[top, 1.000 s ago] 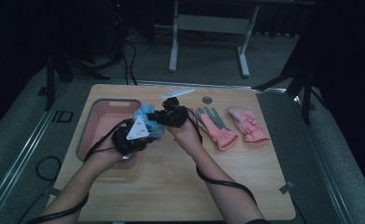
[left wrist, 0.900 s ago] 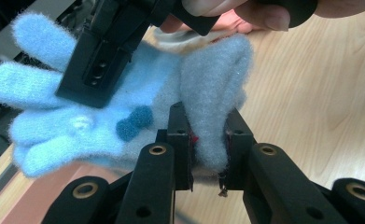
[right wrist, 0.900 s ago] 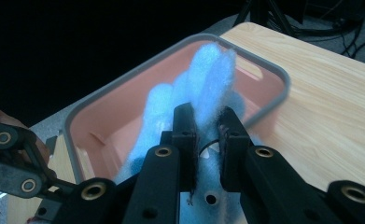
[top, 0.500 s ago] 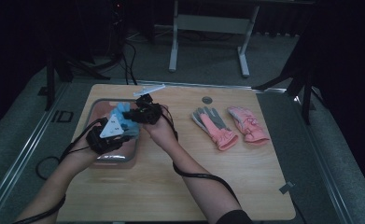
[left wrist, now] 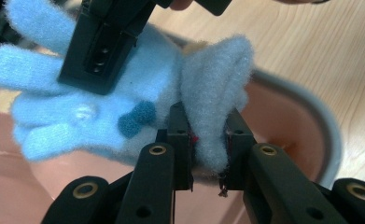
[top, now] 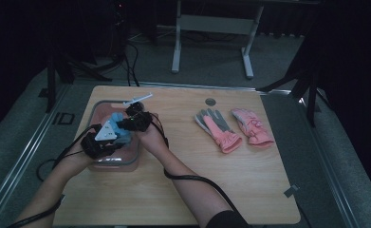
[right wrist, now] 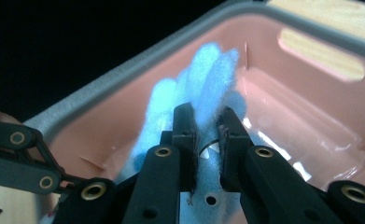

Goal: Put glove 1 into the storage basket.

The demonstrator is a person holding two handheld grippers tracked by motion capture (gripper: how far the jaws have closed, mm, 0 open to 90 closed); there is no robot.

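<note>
A fuzzy light-blue glove [left wrist: 124,93] hangs over a pink bin [top: 97,164], held by both grippers at once. My left gripper [left wrist: 207,154] is shut on the glove's cuff end. My right gripper [right wrist: 207,130] is shut on the glove near its fingers, with the bin's pink inside [right wrist: 306,116] behind it. In the high view the left gripper [top: 108,138] and the right gripper [top: 131,122] sit close together above the bin at the table's left, the blue glove [top: 117,118] between them. A dark-blue bow [left wrist: 137,116] marks the glove's back.
A pair of pink and grey gloves [top: 233,128] lies flat on the wooden table [top: 249,190] to the right. A round hole [top: 210,101] sits near the table's far edge. Cables trail from both grippers toward the near edge.
Both hands have carried the blue glove leftward from the table's middle to over the pink bin, and lower. The pink gloves have not moved.
</note>
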